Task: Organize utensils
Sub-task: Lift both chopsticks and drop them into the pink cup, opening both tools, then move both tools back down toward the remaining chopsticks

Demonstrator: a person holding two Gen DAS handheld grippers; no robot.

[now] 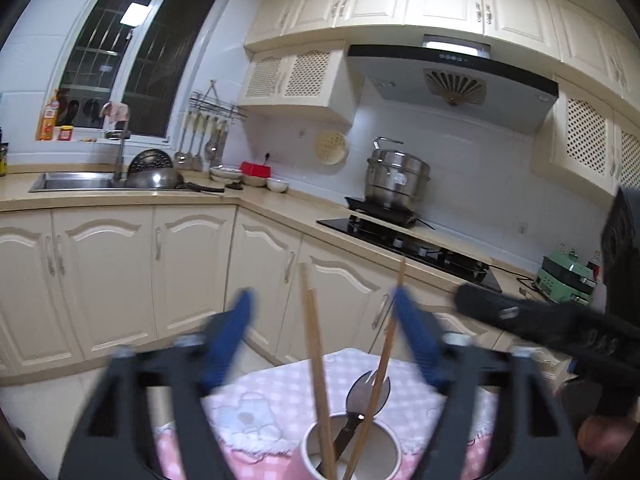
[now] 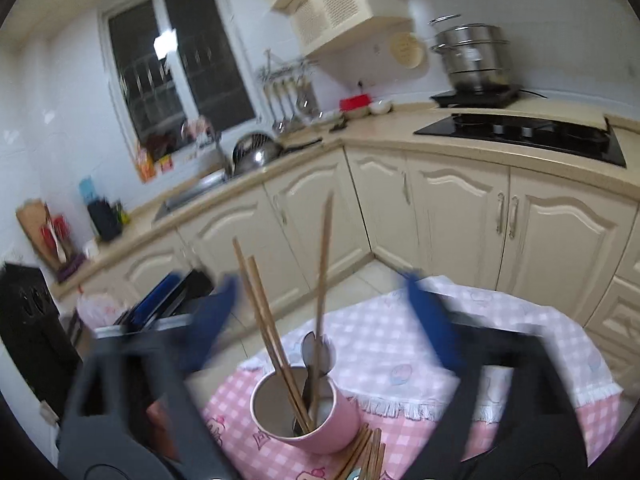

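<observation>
Here, a pink cup (image 2: 310, 416) is seen standing upright on a small table covered with a pink-and-white checked cloth (image 2: 400, 360). Wooden chopsticks (image 2: 276, 344) are held in the cup, leaning against its rim and fanning outward at their upper ends. A dark spoon (image 2: 316, 350) is also seen in the cup, bowl upward, between the chopsticks. More chopsticks (image 2: 366, 456) are seen lying flat on the cloth, just beside the cup's base on the near side.

The left gripper (image 1: 322, 332) is recorded with its blue-padded jaws spread wide; the chopsticks rise in the gap between them, but no pad is pressed on anything. The right gripper (image 2: 320, 320) is likewise seen wide apart, its blue pads flanking the cup's contents without contact. Both are blurred. In the left wrist view, the right gripper's black body is seen at the right edge; in the right wrist view, the left gripper is seen at the lower left.

A kitchen is noted behind: cream cabinets (image 1: 112, 272), a sink (image 1: 72, 182), a steel pot (image 1: 396, 178) on a black hob (image 1: 408, 240), and a dark window (image 1: 132, 48).
</observation>
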